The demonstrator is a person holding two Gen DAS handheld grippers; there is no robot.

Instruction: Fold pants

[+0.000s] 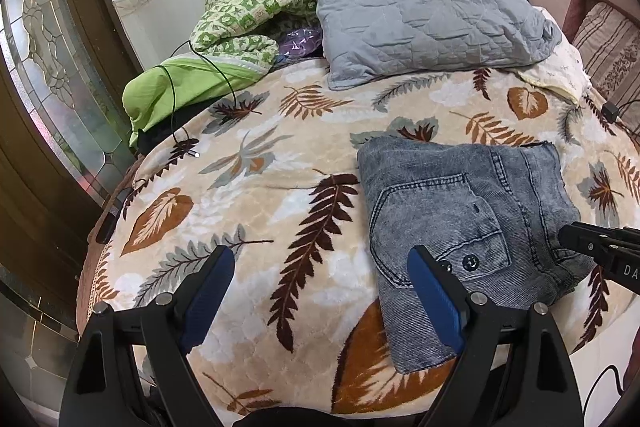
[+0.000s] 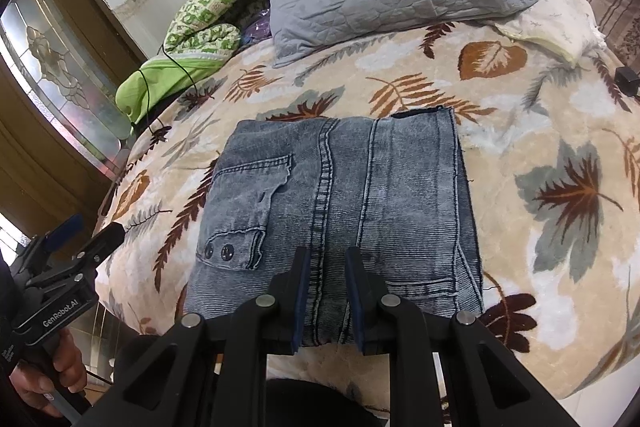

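The grey-blue denim pants (image 2: 336, 211) lie folded into a compact rectangle on the leaf-print blanket (image 2: 540, 155), back pocket with two snaps facing up. They also show in the left wrist view (image 1: 464, 219), at the right. My right gripper (image 2: 327, 259) hovers over the near edge of the pants with its jaws narrowly apart and nothing between them. Its tip shows in the left wrist view (image 1: 576, 239). My left gripper (image 1: 320, 267) is wide open over bare blanket, left of the pants, and empty. It shows in the right wrist view (image 2: 92, 235) at the far left.
A grey quilted pillow (image 1: 432, 19), a green patterned quilt (image 1: 248, 15) and a lime green cloth (image 1: 188, 83) with a black cable lie at the head of the bed. A wooden glass-panelled door (image 1: 48, 75) stands left. A sofa (image 1: 600, 27) stands at the far right.
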